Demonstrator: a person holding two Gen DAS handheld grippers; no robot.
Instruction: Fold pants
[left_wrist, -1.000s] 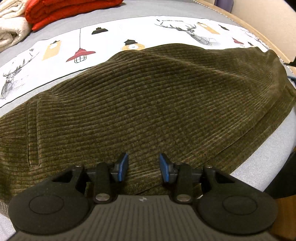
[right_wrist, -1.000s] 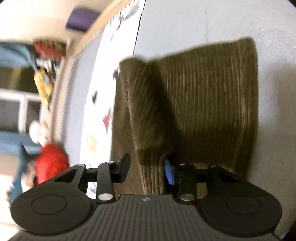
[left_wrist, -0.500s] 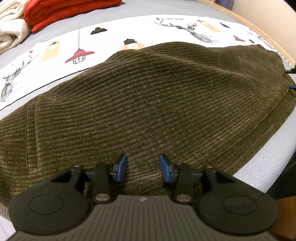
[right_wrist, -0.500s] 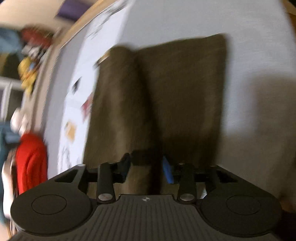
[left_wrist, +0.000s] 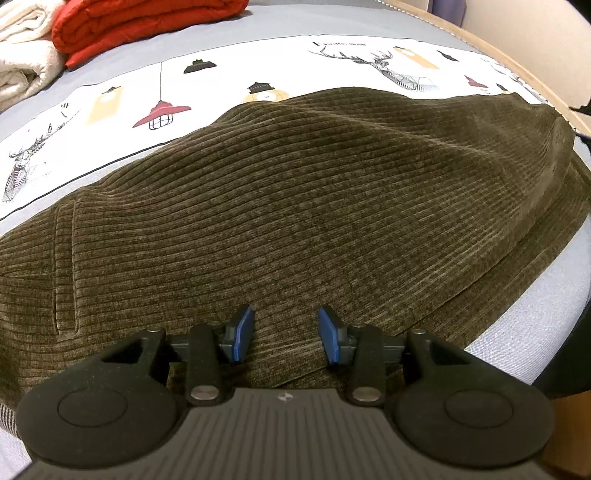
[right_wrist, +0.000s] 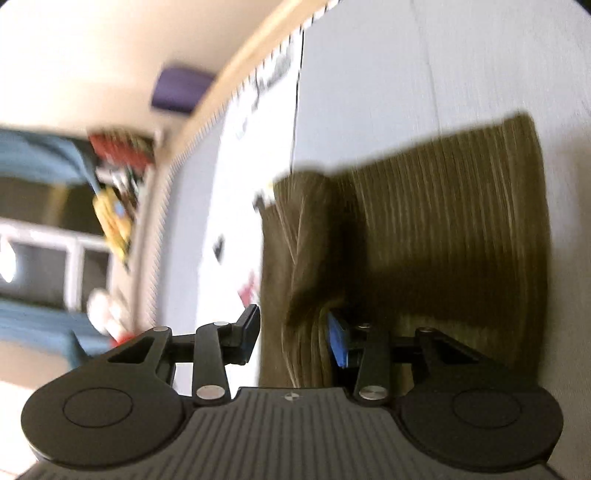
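Grey bed (left_wrist: 303, 22), brown pants (left_wrist: 295, 206), red blanket (left_wrist: 140, 22)

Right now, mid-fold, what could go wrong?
1. The right gripper's jaws are closing around a raised fold of the olive corduroy pants, with a gap beside one pad; the fold may slip out.
2. The left gripper's jaws stand open over the near edge, pinning nothing, so the cloth could drag and bunch.

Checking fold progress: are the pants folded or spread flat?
Partly folded: the pants lie doubled, a second layer's edge showing underneath, on the bed.
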